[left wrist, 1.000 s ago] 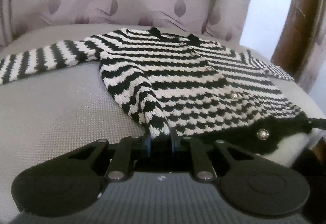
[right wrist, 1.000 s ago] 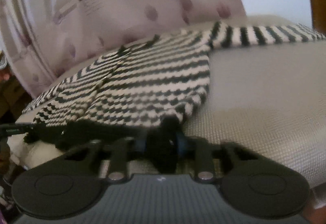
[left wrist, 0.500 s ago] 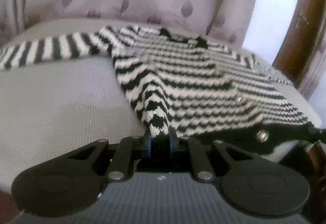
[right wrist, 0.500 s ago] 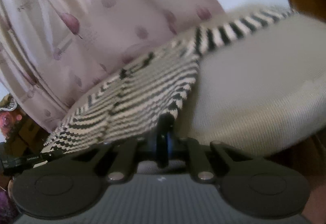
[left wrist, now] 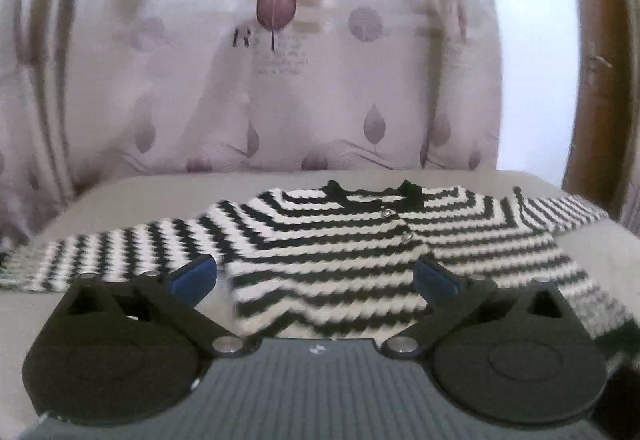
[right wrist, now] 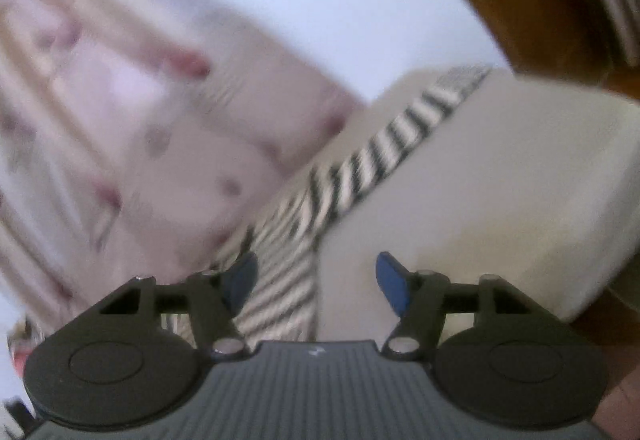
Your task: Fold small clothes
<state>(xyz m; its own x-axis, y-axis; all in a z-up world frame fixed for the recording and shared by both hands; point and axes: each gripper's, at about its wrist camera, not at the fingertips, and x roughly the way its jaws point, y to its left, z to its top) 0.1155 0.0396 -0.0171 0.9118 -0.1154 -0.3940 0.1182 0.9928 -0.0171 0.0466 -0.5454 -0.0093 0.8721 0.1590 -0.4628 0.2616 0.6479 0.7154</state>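
Chunky zigzag-knit striped cardigan (left wrist: 328, 240) flat on woven cushion (left wrist: 120, 196).

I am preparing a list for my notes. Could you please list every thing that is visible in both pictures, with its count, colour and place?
striped cardigan: one, black and white, lying flat on the cushion, sleeves spread to both sides
buttons: two visible, silvery, down the cardigan front
cushion: one, beige-grey, under the cardigan
curtain: one, pale pink with leaf prints, behind the cushion
wooden frame: one, brown, at the right edge
left tool: one, black with blue pads, open, just released
right tool: one, black with blue pads, open, just released
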